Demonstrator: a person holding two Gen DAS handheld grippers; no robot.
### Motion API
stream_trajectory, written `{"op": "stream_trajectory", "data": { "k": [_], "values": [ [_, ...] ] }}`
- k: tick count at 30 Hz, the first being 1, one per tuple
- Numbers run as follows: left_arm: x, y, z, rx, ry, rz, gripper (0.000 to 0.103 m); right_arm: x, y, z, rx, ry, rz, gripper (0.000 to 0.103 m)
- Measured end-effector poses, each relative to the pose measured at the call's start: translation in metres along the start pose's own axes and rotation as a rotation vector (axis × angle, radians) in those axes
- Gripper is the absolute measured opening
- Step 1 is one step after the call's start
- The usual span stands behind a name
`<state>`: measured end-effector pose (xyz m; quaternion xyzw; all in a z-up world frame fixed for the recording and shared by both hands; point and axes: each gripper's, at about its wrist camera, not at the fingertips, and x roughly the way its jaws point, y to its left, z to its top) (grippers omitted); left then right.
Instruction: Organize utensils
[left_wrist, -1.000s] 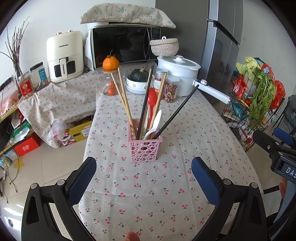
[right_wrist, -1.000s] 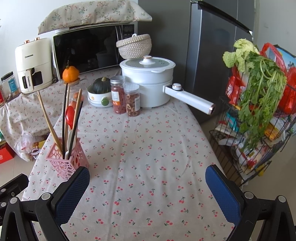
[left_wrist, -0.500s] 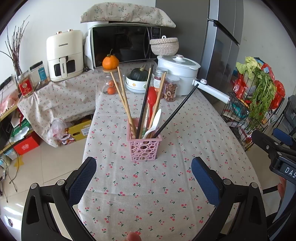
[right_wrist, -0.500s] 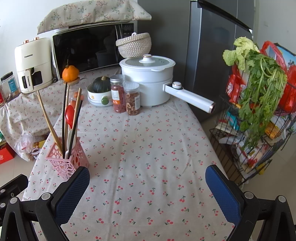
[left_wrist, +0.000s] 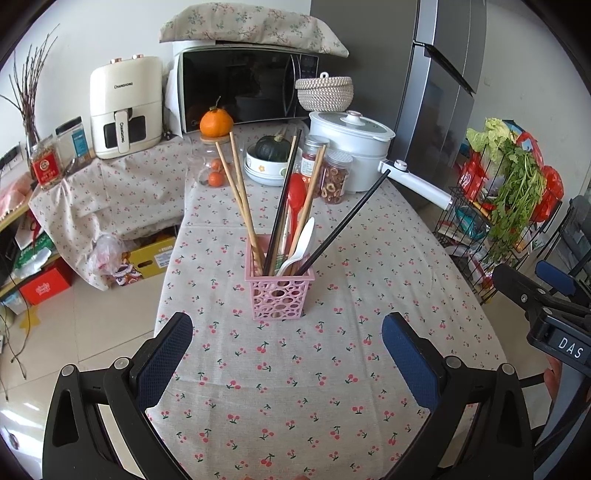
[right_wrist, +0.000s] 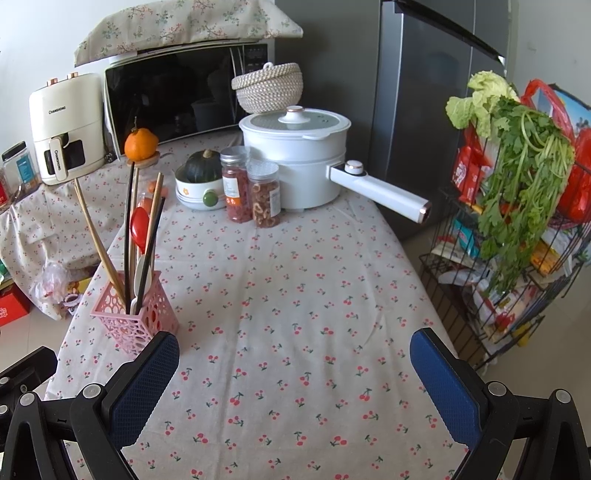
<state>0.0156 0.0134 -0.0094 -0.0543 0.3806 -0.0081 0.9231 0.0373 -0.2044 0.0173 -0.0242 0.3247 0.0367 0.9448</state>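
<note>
**Utensils Standing in Holder; Both Tools Hanging Empty Over the Near Edge**

The left tool is hovering with its jaws spread wide and gripping nothing; the right tool is likewise gaping and carrying nothing. The pink holder is standing upright on the surface, toward the left edge and nearer the front edge than the far end; it is lying straight ahead of the left tool and apart from both.

Inside the holder, the wooden chopsticks are leaning left; the black chopsticks are splaying, one leaning far right over the rim; the red spoon and the white spoon are sitting between them. No loose utensil is showing on the cloth, so the task is judged to be at or near its finish.

If any tidying is remaining, the far-leaning black stick is the likely candidate; the light perforated holder is apt to tip or slide, so one tool should be steadying its wall while the other is pinching the stick low on its shaft and easing it upright; the jars and white pot at the far end are standing well clear.
</note>
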Motion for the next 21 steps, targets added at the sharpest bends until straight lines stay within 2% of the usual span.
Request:
{"op": "stream_trajectory", "data": {
  "k": [9,14,19,21],
  "values": [
    [-0.0031,0.0041,0.0033,-0.038,0.013,-0.022,0.103,0.0005,0.0007,-0.0004,0.0,0.003,0.001,0.103],
    [-0.0054,0.0023,0.0039,-0.03,0.003,0.008,0.103,0.0005,0.0008,-0.0005,-0.001,0.005,0.001,0.103],
    [-0.0034,0.0028,0.003,-0.03,0.012,0.002,0.103,0.0009,0.0028,-0.0021,-0.001,0.006,0.002,0.103],
    [-0.0033,0.0046,0.0025,-0.043,0.002,-0.023,0.103,0.0012,0.0025,-0.0017,-0.001,0.008,0.002,0.103]
  ]
}}
